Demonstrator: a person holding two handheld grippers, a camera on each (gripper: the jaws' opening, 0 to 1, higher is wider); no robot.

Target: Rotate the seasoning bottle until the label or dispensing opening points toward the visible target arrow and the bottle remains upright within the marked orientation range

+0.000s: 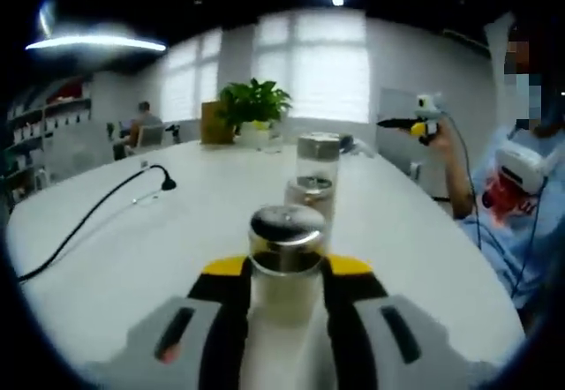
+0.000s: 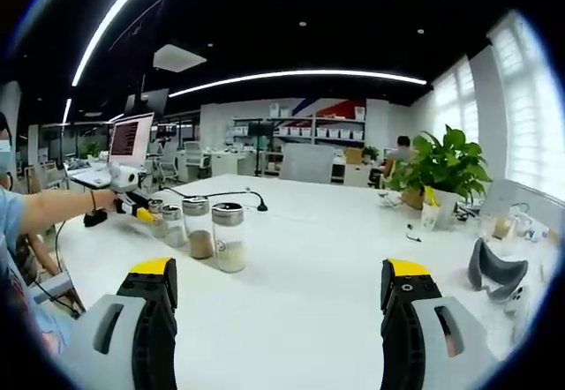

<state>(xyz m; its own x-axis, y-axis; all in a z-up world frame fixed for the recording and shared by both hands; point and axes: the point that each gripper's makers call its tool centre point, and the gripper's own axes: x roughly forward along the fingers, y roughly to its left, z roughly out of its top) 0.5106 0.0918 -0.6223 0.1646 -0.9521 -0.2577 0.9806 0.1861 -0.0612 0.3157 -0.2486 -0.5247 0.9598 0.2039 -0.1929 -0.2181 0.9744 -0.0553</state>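
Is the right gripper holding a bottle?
No, the right gripper is open with only bare white table between its jaws.

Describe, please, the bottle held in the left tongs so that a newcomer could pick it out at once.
Start at the big white table and find the short row of three clear, metal-capped seasoning bottles. The one you want is the end bottle, farthest from the pale-filled bottle and next to the brown-filled bottle. Unlike them, it sits between the yellow-tipped left tongs.
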